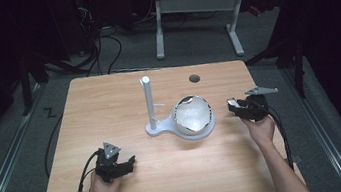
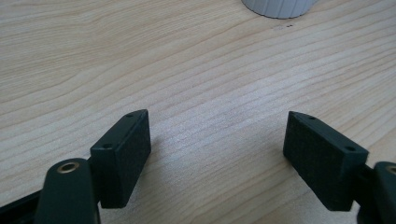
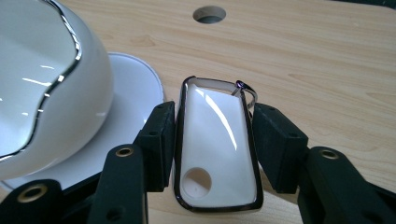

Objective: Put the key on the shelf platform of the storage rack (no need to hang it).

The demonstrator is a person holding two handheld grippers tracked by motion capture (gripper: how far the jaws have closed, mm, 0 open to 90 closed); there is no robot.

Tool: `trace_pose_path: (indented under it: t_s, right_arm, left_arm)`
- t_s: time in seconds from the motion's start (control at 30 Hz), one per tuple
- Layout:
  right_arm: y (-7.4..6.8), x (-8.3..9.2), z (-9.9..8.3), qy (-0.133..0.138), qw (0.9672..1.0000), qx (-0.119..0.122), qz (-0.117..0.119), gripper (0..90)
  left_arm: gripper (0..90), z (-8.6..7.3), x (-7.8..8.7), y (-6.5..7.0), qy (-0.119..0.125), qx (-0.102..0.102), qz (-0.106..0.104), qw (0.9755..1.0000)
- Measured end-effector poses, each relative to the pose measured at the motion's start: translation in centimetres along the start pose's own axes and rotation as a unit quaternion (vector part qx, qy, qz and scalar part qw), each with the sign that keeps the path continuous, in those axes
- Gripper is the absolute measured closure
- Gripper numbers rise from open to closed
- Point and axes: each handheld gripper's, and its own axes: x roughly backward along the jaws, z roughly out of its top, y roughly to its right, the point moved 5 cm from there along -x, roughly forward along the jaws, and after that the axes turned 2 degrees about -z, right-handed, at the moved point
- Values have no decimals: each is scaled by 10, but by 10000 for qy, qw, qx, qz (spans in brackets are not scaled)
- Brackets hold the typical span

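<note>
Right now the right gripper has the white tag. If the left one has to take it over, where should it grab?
The right gripper is shut on the white tag across its long dark-rimmed edges at mid-length. The end with the metal ring sticks out past the jaws, so the open left gripper could probably pinch that free end across the same flat edges, coming from the far side.

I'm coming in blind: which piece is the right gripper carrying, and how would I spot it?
Start at the wooden table and find the white stand with its glossy egg-shaped shell. Right of it, the right gripper is shut on a small flat white plate. Unlike the round shell, it is elongated, dark-rimmed, with a round hole near one end.
</note>
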Motion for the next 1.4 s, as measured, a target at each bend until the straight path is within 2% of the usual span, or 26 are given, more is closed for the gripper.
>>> trace_pose_path:
  t_s: [0.2, 0.33, 0.5, 0.8, 1.07, 1.4]
  right_arm:
    - [-3, 15, 2, 78, 9997, -135, 167, 516]
    - [-5, 25, 4, 156, 9996, -97, 221, 515]
    - [-5, 38, 2, 264, 9990, -173, 309, 515]
    - [-7, 61, 3, 498, 9980, -93, 368, 516]
    - [-19, 79, 4, 642, 9966, 25, 514, 516]
    - [-40, 100, 6, 783, 9932, 194, 841, 516]
  left_arm:
    - [236, 0, 0, 0, 1, 0, 0, 10000]
    - [236, 0, 0, 0, 1, 2, 0, 10000]
    - [236, 0, 0, 0, 5, 1, 5, 10000]
    - [236, 0, 0, 0, 1, 1, 0, 10000]
    - [236, 0, 0, 0, -1, 1, -3, 10000]
    - [236, 0, 0, 0, -2, 0, -2, 10000]
